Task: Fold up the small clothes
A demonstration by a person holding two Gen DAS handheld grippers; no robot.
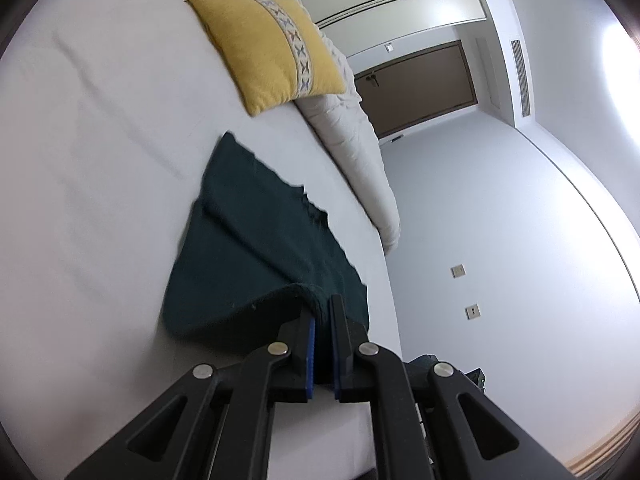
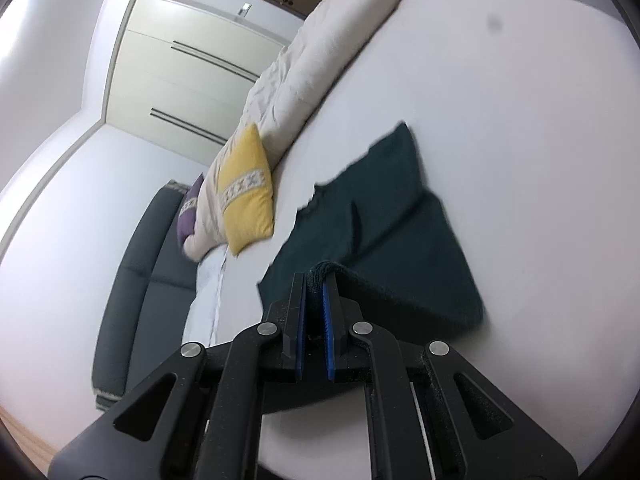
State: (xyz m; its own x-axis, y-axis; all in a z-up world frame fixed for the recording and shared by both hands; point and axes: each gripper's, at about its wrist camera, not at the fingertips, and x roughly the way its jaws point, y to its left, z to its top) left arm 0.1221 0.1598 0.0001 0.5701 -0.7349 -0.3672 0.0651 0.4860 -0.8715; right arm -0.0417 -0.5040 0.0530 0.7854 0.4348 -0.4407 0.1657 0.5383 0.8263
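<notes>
The dark green garment [image 1: 256, 240] is lying on the white bed sheet [image 1: 100, 160], its far part spread flat while its near edge is being held up off the sheet by both grippers. The step in hand looks like carrying that near edge over onto the far part to make a fold. To do it well, I would say both corners need to be travelling together at the same height, so the hem is staying straight and taut between them, and they should be coming down square on the far edge before anything is let go; if one hand is running ahead, the fold will be skewing.

The left gripper [image 1: 323, 308] is clamping one near corner, its blue pads [image 1: 311, 356] pressing in on a rolled bit of the green fabric with almost no gap showing. The right gripper [image 2: 316, 284] is doing the same at the other near corner, its blue pads [image 2: 327, 340] squeezing a bunched fold of cloth.

A yellow cushion [image 1: 264, 48] and a beige duvet [image 1: 352, 152] are sitting further up the bed, well apart from the garment.
</notes>
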